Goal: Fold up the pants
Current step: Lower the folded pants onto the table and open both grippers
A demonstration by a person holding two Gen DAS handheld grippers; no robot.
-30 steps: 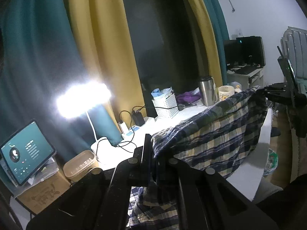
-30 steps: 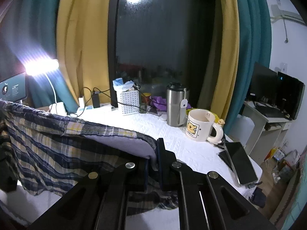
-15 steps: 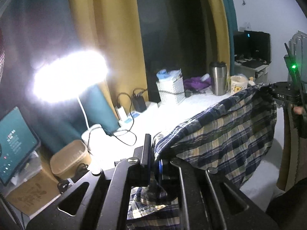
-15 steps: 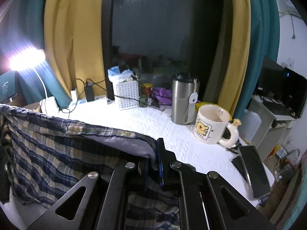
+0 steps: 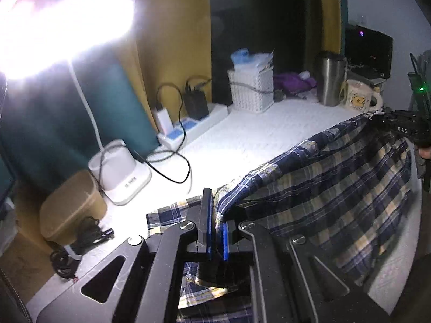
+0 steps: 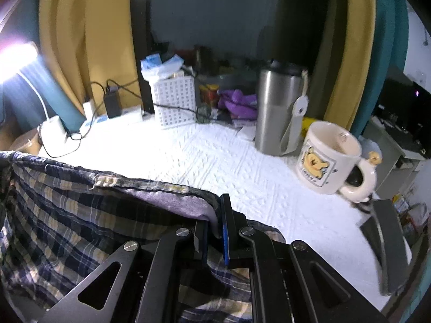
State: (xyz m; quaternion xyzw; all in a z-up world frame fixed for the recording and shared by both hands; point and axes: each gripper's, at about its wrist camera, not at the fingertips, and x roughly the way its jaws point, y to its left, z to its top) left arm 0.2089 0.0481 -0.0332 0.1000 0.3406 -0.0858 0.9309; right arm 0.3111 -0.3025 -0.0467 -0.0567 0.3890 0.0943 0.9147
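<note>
White textured table (image 6: 215, 167) carries mug (image 6: 327, 158), steel tumbler (image 6: 277, 113), basket (image 6: 173, 102).

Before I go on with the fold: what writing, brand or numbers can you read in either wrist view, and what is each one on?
"DAS": white letters on the black right gripper, seen in the left wrist view.
White lamp base: a short dark print on its front, too blurred to read.
Cream mug with a yellow bear picture: small print under the bear, too small to read.
Nothing else legible.
</note>
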